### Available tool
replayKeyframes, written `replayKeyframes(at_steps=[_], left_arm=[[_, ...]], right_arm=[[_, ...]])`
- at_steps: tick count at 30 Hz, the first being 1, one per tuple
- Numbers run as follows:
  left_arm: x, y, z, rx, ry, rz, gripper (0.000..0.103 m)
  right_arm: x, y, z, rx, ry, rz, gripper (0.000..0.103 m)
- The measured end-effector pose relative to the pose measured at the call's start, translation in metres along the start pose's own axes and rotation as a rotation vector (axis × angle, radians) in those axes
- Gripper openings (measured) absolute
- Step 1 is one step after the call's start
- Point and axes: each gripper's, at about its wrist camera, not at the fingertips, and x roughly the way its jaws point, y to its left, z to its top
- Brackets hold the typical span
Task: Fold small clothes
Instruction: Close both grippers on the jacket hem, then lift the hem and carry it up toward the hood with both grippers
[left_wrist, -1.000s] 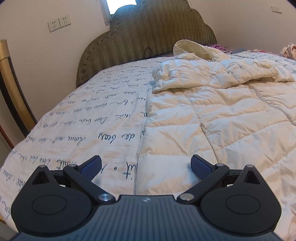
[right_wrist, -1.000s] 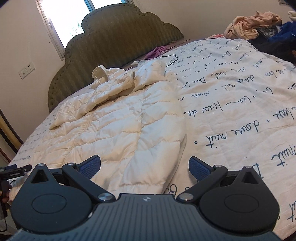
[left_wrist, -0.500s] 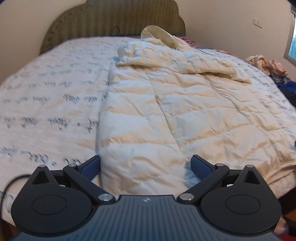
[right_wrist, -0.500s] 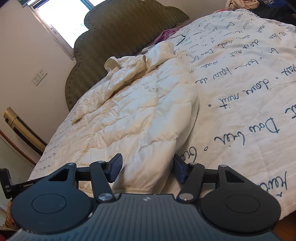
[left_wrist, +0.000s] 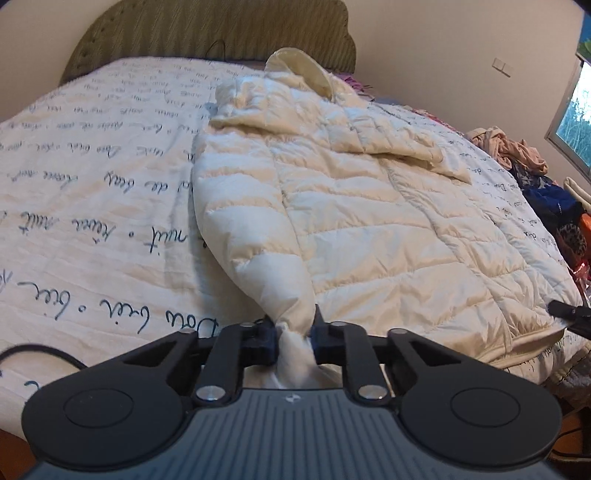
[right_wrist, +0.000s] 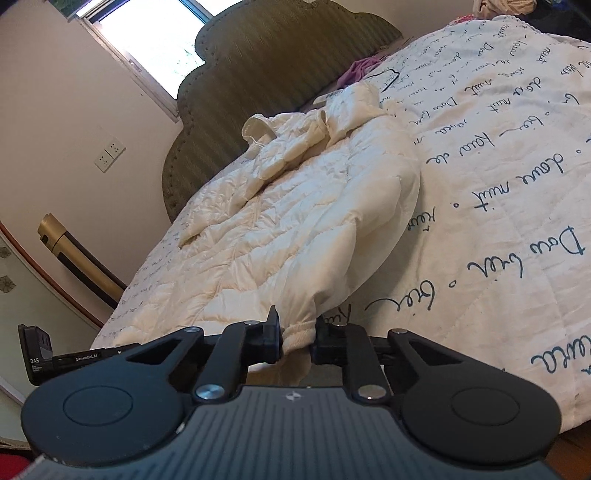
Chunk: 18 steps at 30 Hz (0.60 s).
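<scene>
Cream and puffy, the jacket (left_wrist: 362, 206) lies spread over the middle of the bed (left_wrist: 92, 192), with its hood in the upper centre of the frame near the headboard (left_wrist: 207, 33). From left to right, the left gripper (left_wrist: 293, 334) is clenched on the bunched left corner of the hem, at the bottom centre of its view, and the right gripper (right_wrist: 298, 338) is clenched on the ribbed right corner (right_wrist: 295, 334). I think the slippery padded cloth can slide out of either hold if the lift is uneven, and then the fold will come out crooked.

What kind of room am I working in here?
A bedroom, most likely: the cream puffer jacket lies on a bed with a script-printed quilt, an upholstered headboard stands behind it, and loose clothes are piled at one side.
</scene>
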Motion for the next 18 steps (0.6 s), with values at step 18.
replayKeyframes(at_steps=[18], left_arm=[[-0.069, -0.011, 0.039, 0.042, -0.189, -0.048, 0.009]], right_arm=[[-0.043, 0.039, 0.045, -0.141, -0.096, 0.113, 0.018]])
